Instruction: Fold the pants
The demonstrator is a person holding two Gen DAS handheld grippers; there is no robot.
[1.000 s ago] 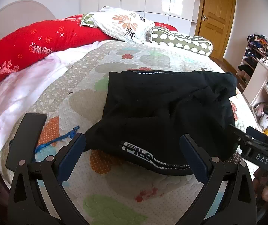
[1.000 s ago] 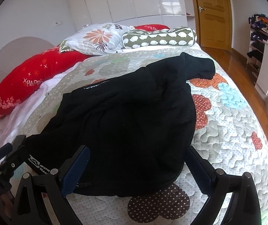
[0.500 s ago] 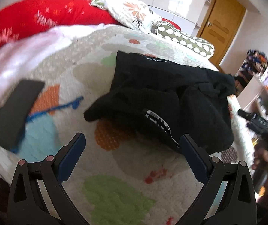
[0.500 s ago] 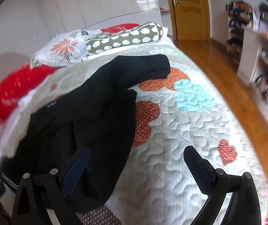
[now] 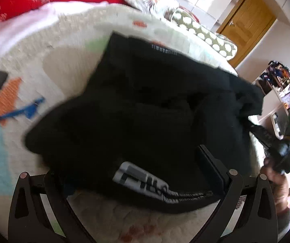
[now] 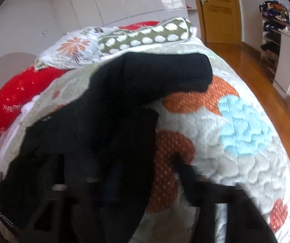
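while the left claw (image 5: 136, 174) stands spread over their waistband, the black pants (image 5: 155, 109) lie bunched; right claw's (image 6: 132, 174) state unclear.

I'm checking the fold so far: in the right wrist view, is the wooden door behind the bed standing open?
No. The wooden door sits shut in its frame beyond the spotted bolster.

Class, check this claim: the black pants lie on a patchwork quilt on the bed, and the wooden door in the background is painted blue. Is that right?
One detail is wrong. The black pants do lie on the patchwork quilt, but the wooden door is orange-brown, not blue. The right wrist view shows it plainly.
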